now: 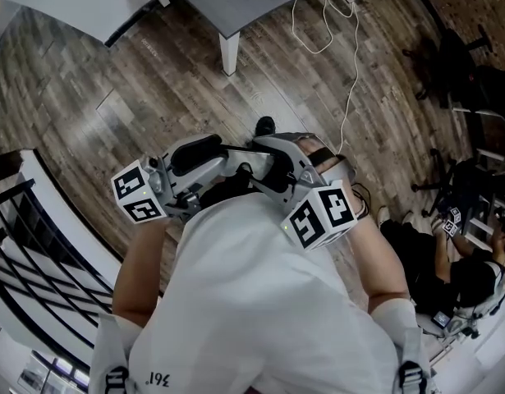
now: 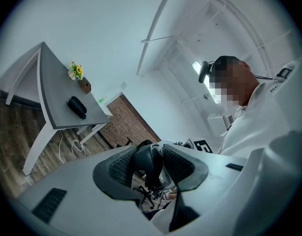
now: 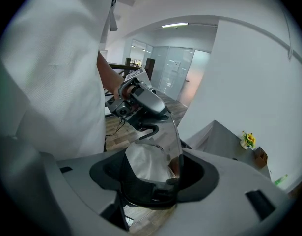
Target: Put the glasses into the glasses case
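Right tongs (image 3: 153,177) pinch the glasses (image 3: 147,163) by the front, side arm reaching toward the left tongs (image 2: 153,168). Those stand spread, clamping nothing I can confirm. Both hang well apart from the table (image 2: 52,77). The case (image 2: 77,107) lies on the table, ahead of the left tongs, probably the likelier pair for it.

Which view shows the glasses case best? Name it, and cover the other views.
The left gripper view: the dark glasses case lies whole on the grey table. The head view catches only part of it at the top edge. The right gripper view shows the table's corner, not the case.
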{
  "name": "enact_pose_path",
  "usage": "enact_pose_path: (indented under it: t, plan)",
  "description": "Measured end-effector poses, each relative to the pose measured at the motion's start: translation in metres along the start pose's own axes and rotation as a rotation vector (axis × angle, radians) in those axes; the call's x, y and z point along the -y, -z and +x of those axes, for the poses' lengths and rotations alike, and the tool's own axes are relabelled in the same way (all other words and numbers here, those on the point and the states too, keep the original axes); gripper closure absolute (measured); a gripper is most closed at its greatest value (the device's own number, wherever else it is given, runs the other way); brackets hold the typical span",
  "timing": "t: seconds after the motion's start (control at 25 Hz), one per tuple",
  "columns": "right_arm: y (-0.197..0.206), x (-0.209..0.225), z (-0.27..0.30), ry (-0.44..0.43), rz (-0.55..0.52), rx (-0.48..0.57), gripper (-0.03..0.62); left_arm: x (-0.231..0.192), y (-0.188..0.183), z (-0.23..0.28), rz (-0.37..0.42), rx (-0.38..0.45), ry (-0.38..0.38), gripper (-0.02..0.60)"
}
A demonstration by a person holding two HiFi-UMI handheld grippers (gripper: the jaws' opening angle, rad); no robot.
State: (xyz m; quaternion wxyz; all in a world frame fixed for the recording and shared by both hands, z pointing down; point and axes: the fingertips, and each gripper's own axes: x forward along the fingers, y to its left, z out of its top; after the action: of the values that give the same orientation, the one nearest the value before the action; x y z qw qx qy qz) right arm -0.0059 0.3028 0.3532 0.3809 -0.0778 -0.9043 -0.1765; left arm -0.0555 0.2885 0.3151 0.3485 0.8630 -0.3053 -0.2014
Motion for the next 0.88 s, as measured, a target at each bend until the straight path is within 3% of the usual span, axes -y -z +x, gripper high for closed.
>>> enact_pose_path:
  t: [0.32,0.88]
  plan:
    - [0.023,0.054,0.014,-0.026,-0.029,0.041,0.312,-0.045,-0.028,0.022,0.020,0.034,-0.104,0.416]
    - [0.074,0.165,-0.006,-0.020,-0.046,0.071,0.312,-0.101,-0.085,0.116,0.037,0.080,-0.175,0.416]
